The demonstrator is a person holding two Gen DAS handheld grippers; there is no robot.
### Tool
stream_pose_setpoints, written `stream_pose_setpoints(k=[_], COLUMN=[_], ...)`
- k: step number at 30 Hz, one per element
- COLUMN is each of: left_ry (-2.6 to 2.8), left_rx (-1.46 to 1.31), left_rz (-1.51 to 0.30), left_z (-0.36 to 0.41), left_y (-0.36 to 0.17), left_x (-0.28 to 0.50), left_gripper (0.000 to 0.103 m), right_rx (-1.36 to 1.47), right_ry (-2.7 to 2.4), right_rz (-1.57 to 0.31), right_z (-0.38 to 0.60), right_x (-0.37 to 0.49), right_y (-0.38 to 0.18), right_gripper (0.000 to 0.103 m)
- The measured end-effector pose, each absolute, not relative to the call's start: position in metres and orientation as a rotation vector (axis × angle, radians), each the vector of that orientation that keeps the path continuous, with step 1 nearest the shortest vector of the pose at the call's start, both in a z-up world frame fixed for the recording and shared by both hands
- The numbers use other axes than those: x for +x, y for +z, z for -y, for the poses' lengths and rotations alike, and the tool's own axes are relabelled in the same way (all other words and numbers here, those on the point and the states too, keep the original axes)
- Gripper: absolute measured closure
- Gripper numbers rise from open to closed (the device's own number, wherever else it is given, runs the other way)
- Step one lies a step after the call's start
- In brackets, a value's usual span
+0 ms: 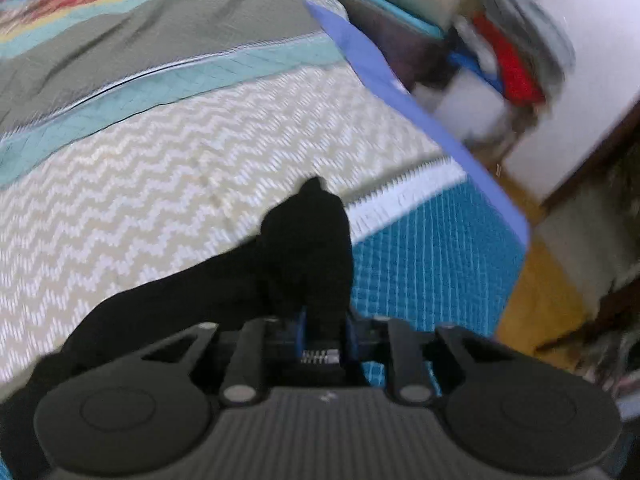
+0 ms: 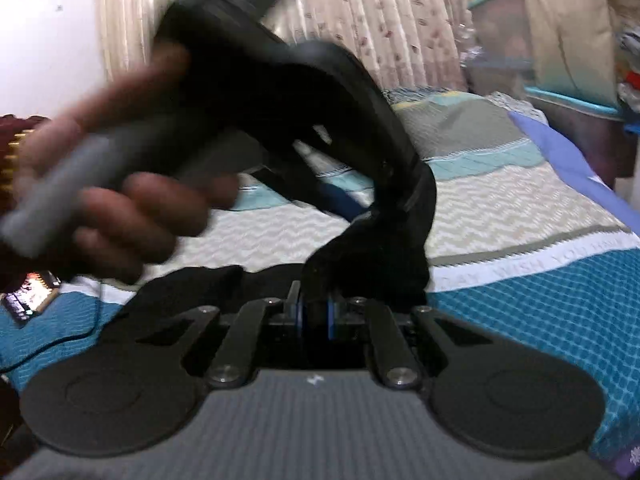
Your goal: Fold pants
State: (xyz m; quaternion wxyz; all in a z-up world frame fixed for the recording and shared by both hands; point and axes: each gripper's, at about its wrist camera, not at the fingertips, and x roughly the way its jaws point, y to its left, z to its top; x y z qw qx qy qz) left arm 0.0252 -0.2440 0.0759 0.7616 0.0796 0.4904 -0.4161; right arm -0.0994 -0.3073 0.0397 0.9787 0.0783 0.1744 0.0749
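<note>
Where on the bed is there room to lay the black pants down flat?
The widest bare patch is the zigzag band, between the teal stripe and the black pants. The blue checked part by the purple edge is bare too. Close in it is crowded: both the left gripper and right gripper pinch the pants.

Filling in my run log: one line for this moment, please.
left tool shut on black pants | right tool shut on pants | pants lifted over bedspread
</note>
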Motion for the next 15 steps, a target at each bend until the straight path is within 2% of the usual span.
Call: stream_pose_setpoints(k=[3, 9, 15], left_ry=[-0.901, -0.883, -0.725], left_rx=[0.033, -0.153, -0.271], left_rz=[-1.053, -0.994, -0.992], left_z=[0.196, 0.079, -0.013], left_y=[0.093, 0.113, 0.074], left_x=[0.043, 0.048, 0.048], left_gripper=[0.088, 0.088, 0.088], right_rx=[0.235, 0.153, 0.038], right_ry=[0.237, 0.432, 0.590], right_rz=[-0.331, -0.299, -0.402], right_z=[0.306, 0.256, 0.202], right_x=[-0.109, -0.105, -0.080], right_y=[0.047, 0.070, 0.059], right_gripper=[0.092, 0.093, 0.093])
